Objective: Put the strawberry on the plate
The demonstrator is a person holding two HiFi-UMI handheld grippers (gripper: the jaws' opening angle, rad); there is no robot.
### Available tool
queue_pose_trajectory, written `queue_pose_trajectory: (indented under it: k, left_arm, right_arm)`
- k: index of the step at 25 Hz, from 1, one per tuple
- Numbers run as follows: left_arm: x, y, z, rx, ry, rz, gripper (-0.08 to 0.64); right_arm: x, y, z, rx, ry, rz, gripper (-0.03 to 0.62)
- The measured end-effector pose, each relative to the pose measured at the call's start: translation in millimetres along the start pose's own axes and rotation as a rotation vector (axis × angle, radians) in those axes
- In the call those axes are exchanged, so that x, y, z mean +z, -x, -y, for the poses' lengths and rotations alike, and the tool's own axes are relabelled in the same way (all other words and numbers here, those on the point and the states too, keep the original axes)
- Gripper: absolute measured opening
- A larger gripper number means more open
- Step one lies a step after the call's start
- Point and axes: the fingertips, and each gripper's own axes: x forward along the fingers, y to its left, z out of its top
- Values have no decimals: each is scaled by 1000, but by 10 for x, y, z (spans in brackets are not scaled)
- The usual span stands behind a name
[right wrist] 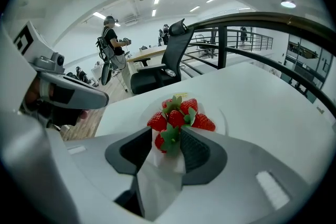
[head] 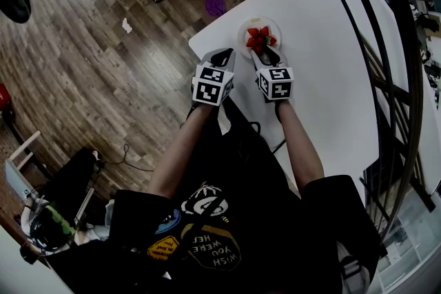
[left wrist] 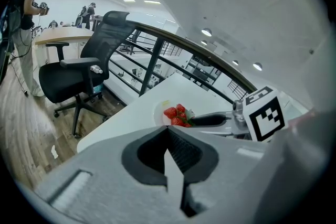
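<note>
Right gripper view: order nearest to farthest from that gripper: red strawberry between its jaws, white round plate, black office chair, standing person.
1. Red strawberry, between jaws.
2. White round plate, just ahead.
3. Black office chair, mid-distance, centre.
4. Standing person, farther back, left.

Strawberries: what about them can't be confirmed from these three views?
- Count of strawberries: tiny in head view, overlapping in right gripper view, partly behind the left gripper in its view.
- Whether the berry between the right gripper's jaws rests on the plate: jaws hide its underside.
- Plate's near rim: behind the grippers in every view.
</note>
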Motion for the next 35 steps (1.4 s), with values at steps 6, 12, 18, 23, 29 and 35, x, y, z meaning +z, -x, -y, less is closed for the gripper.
queue_pose_trajectory:
  k: [6,12,18,23,29,35]
  left_arm:
    - [42,160,64,10,-19,24,0]
    - [125,335,256,8,-43,68,0]
    - [173,557,572,13,-75,116,0]
    - [160,792,868,25,-136,157,0]
    - [173,1097,1285,38,-178,229,0]
    - [162,1317,1709,48,-219,277,0]
  right_arm:
    - [170,237,-43,-3,-1,68,162]
    - [340,615,-107,11,-10,159,138]
    - [407,1160,-123,-6,-28,247,103]
    - [328,1597,-186,-23,-14,298,77]
    - [310,2146,-264,-15,-2,385,34]
    - [264,2616,-206,-48,17,458,3]
